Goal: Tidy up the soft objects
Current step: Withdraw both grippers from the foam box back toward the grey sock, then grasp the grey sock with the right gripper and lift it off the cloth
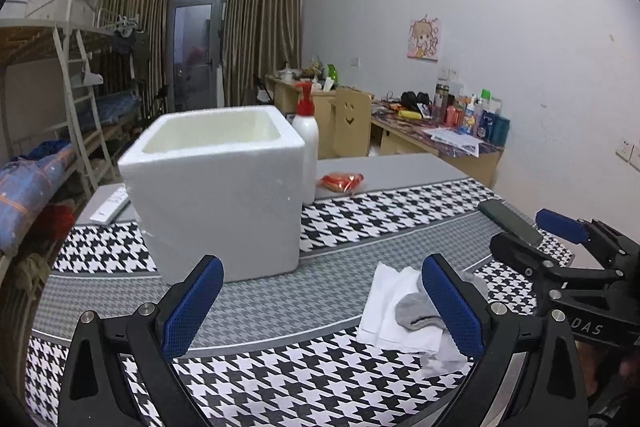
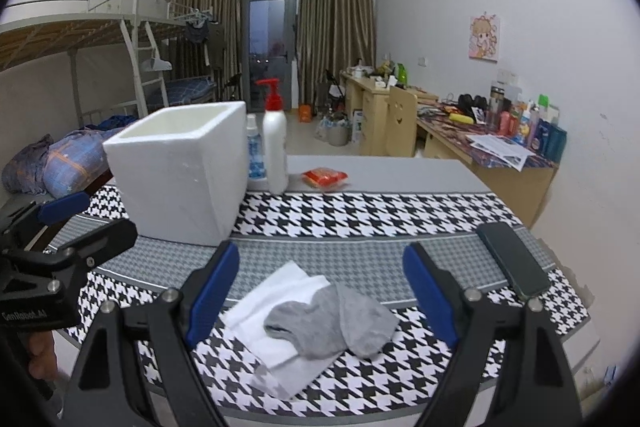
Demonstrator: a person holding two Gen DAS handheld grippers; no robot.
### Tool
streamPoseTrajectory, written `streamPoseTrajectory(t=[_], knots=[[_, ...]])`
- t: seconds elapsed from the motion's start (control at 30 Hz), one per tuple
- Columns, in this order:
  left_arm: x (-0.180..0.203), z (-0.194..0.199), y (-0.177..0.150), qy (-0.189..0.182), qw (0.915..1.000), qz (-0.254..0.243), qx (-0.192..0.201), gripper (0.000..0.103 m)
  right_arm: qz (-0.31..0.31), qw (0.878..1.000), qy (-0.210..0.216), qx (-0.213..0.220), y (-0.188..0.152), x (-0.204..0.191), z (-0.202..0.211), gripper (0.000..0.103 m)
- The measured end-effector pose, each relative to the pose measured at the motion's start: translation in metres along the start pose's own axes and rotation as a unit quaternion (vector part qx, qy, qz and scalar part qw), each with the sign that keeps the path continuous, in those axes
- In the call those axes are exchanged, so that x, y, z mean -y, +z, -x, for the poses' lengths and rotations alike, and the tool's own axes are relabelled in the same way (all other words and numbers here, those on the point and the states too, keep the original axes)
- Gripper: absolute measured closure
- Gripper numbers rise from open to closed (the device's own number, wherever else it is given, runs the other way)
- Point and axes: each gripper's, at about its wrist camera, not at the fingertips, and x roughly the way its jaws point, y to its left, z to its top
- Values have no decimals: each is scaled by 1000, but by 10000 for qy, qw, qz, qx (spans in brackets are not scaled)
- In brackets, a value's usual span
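- Two wrist views. In the left wrist view, we see the left gripper (image 1: 322, 301) with jaws spread wide and nothing between them. Ahead of the left jaw stands the white foam box (image 1: 214, 193), open at the top. The grey sock (image 1: 420, 313) lies on a white folded cloth (image 1: 394, 315) just beside and partly behind the right jaw. The right gripper (image 1: 560, 239) appears off to the right, near a dark phone (image 1: 512, 221).
- In the right wrist view, we see the right gripper (image 2: 320, 299), released, its jaws wide apart. The grey sock (image 2: 336, 321) and white folded cloth (image 2: 280, 319) lie between and below the jaws, untouched, on the houndstooth mat (image 2: 360, 215). The white foam box (image 2: 180, 175) stands ahead, beyond the left jaw, with a pump bottle (image 2: 276, 143) just beside it. The dark phone (image 2: 514, 259) lies outside the right jaw.
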Motion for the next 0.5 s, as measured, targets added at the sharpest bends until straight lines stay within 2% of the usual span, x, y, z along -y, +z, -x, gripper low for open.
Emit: streamPoseTrajectory(t=[0.5], knots=[[19, -28, -19, -180, 9988, -312, -343, 3, -176, 9991, -26, -390, -25, 18, -18, 16]])
